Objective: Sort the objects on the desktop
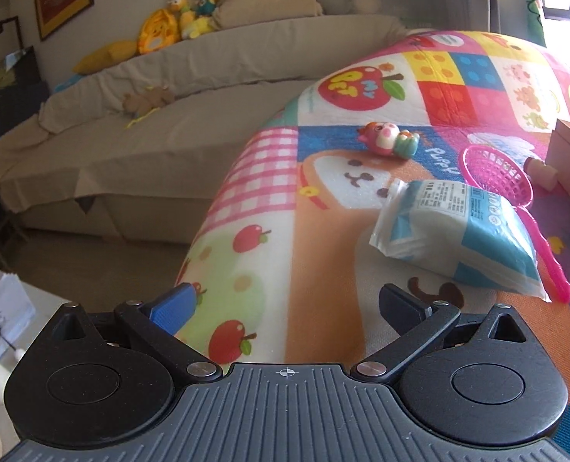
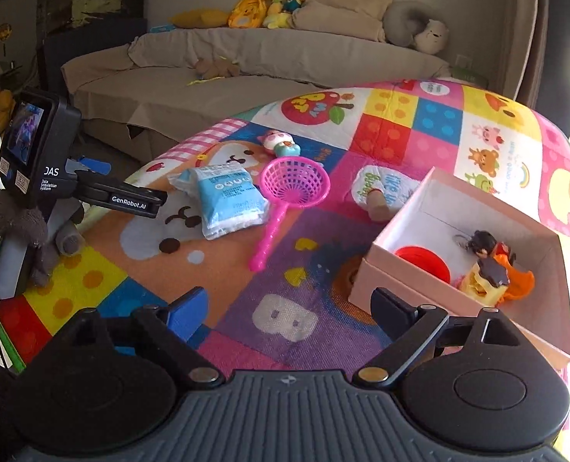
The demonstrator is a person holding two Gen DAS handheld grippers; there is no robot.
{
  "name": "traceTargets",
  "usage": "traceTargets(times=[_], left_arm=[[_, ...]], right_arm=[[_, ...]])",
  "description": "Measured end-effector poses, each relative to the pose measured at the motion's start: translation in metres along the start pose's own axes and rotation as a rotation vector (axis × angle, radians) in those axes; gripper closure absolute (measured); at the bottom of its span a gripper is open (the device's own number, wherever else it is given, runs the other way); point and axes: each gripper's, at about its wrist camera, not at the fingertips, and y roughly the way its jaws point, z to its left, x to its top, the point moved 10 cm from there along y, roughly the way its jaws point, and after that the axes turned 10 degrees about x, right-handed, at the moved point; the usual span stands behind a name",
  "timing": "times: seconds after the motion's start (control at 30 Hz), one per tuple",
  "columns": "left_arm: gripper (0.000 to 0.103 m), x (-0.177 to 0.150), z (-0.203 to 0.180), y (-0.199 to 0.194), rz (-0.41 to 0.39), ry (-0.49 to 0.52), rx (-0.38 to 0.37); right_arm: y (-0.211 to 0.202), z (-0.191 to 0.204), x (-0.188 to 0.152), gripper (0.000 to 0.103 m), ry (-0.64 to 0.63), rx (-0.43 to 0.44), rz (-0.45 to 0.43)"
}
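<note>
Both tongs, left tongs (image 1: 285, 300) and right tongs (image 2: 289, 304), spread wide, empty; pink net (image 2: 294, 183) at twelve o'clock could snag the packet (image 2: 227, 200).

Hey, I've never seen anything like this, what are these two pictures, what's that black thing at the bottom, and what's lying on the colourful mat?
No robot here: a person holds a two-finger gripper in each hand, and each has a fisheye camera looking out along its fingers. One picture is from the left gripper, the other from the right gripper. In the right view the left one also shows from the side, in a gloved hand. Both stand open and hold nothing. On the colourful mat lie a blue-and-white packet, a pink toy strainer and a small animal figure. The pink box already holds a few toys, including a doll keychain.
</note>
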Motion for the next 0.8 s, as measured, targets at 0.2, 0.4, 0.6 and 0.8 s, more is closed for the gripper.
traceTargets(times=[0.2, 0.4, 0.6, 0.8], left_arm=[[0.000, -0.013, 0.016, -0.015, 0.035, -0.024, -0.027], [0.000, -0.014, 0.029, -0.021, 0.043, -0.059, -0.042], [0.000, -0.014, 0.023, -0.023, 0.040, -0.067, -0.071], [0.000, -0.013, 0.008, -0.031, 0.031, -0.053, -0.105]], right_arm=[[0.081, 0.026, 0.053, 0.011, -0.114, 0.077, 0.028], [0.152, 0.019, 0.068, 0.042, -0.081, 0.045, 0.124], [0.126, 0.029, 0.042, 0.051, 0.016, 0.154, 0.173], [0.063, 0.053, -0.007, 0.051, -0.030, 0.201, 0.230]])
